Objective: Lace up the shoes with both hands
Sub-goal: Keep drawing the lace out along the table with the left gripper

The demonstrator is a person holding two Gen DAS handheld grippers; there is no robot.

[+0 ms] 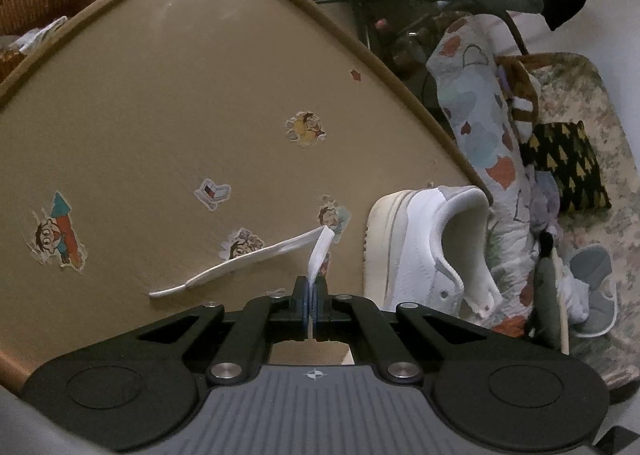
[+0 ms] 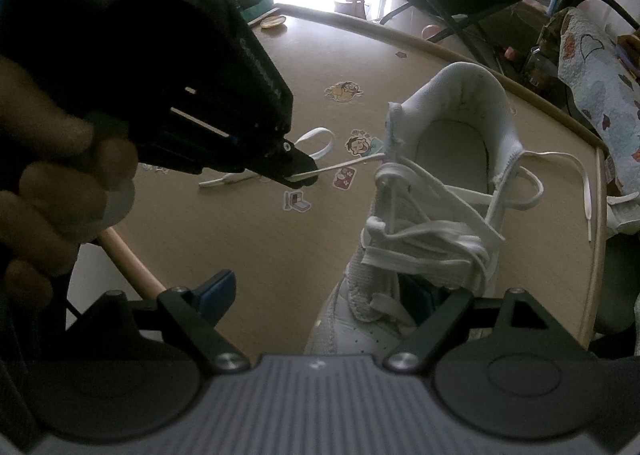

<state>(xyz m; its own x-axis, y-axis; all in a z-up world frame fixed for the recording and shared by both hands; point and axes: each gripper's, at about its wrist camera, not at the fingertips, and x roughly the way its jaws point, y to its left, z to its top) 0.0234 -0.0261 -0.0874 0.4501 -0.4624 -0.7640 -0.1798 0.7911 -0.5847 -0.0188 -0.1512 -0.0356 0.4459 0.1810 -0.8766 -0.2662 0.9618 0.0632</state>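
While two claws work, one shoe (image 2: pixel 416 215) bears one lace (image 1: pixel 256 255).

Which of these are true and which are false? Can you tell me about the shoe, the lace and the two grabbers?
1. The left gripper has its fingers pinched on the white lace. True.
2. The shoe is black. False: it is white.
3. The right gripper is squeezing the lace. False: its fingers stand wide apart, one on each side of the shoe's front.
4. The table has cartoon stickers on it. True.
5. The other lace end hangs loose over the far side of the shoe. True.
6. The shoe lies on the floor. False: it is on the table.
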